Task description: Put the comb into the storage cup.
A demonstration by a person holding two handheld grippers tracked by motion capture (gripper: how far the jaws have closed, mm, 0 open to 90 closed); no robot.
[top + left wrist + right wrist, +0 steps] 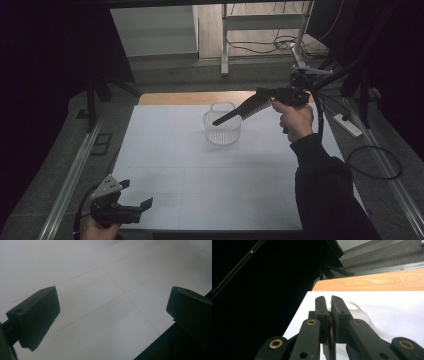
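A small white perforated basket (222, 129) with a handle stands at the far middle of the white table (200, 175). My right gripper (217, 121), held up by a hand in a dark sleeve, points its shut jaws down and left over the basket's rim. In the right gripper view the right gripper (327, 298) has its jaws pressed together, and I cannot make out anything held between them; the basket (360, 312) peeks out behind them. My left gripper (136, 194) rests at the near left corner with its jaws wide open and nothing between them. In its own view the left gripper (112, 307) looks at bare table (100, 290).
A wooden strip (195, 97) runs along the table's far edge. A white power strip (349, 125) and looping cables (375, 165) lie on the floor at the right. Metal rails (70, 175) flank the table, and a metal frame (225, 45) stands beyond it.
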